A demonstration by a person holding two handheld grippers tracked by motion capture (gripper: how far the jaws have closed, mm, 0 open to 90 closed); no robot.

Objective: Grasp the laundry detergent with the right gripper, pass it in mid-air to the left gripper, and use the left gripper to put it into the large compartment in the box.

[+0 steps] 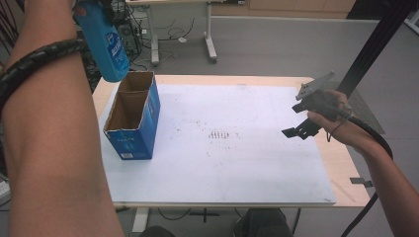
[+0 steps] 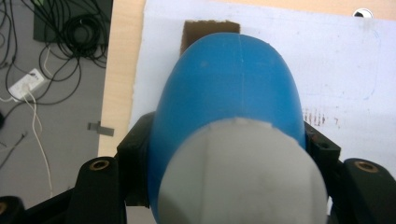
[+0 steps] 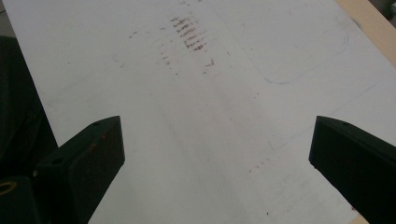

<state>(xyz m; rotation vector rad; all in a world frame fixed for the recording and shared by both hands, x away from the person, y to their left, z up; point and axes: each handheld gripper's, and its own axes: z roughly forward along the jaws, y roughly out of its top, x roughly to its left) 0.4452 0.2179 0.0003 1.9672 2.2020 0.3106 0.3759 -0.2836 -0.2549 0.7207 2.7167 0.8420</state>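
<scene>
**Bottle held over the box**

The blue bottle (image 1: 103, 44) hangs above the open box (image 1: 132, 116), clamped across its body by the left gripper (image 2: 224, 154). Smooth, rigid plastic looks slippery; gripping mid-body seems safest. The right gripper (image 1: 301, 129) hovers wide open and empty over the white mat (image 1: 237, 148).

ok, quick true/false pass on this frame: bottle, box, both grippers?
1. The left gripper is clamped on the blue bottle. True.
2. The bottle lies inside the cardboard box. False: it hangs in the air above the box's far end.
3. The right gripper grips a cap. False: its jaws stand open with nothing between them, over the white sheet.
4. The box stands open-topped on the sheet's left part. True.
</scene>
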